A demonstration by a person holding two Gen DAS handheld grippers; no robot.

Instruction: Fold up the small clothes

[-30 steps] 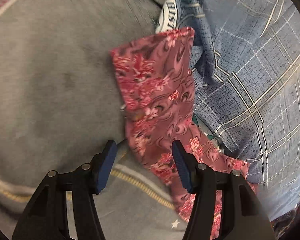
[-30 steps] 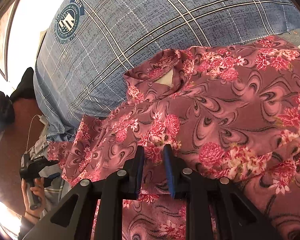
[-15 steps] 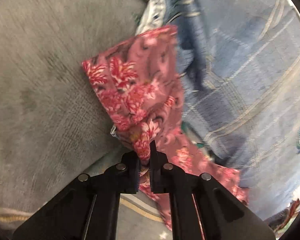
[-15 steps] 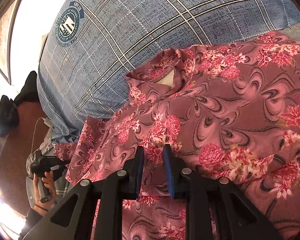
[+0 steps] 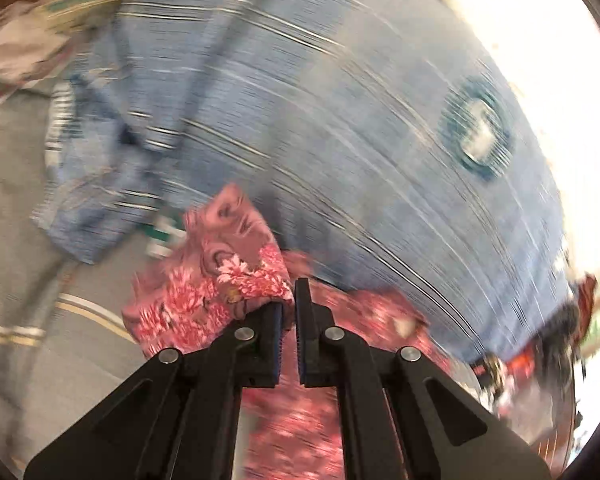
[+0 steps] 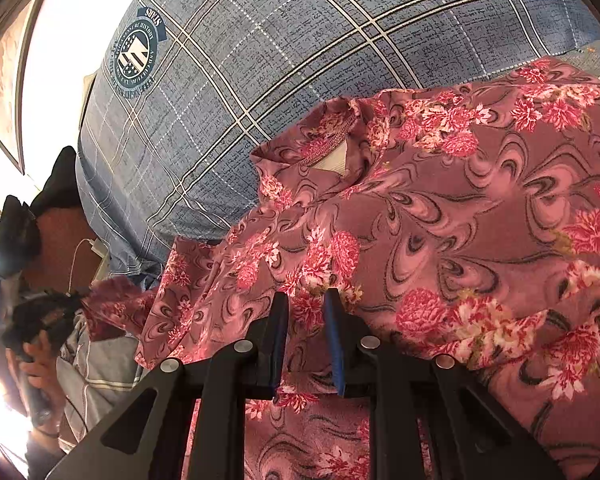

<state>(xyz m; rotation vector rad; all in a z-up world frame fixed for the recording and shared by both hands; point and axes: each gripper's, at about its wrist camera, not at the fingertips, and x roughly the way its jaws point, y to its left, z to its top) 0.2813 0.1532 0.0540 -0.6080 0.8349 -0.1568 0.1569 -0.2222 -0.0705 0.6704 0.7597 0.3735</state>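
Note:
A pink floral garment [image 6: 440, 220] lies spread over the bedding, its collar with a white label toward the upper left. My right gripper [image 6: 306, 304] is shut on a fold of this garment near its lower middle. In the blurred left wrist view, my left gripper [image 5: 288, 300] is shut on a corner of the same floral garment [image 5: 224, 276] and holds it lifted above the grey sheet [image 5: 28, 264]. The rest of the garment trails down under the left fingers.
A blue plaid pillow [image 6: 260, 48] with a round crest lies behind the garment; it also shows in the left wrist view [image 5: 340, 128]. A person's hand holding the other gripper [image 6: 32, 328] shows at the far left. Crumpled clothes [image 5: 24, 36] lie at the upper left.
My left gripper closed on the garment's corner, then lifted and swung it toward the pillow. My right gripper stayed shut on the garment and barely moved.

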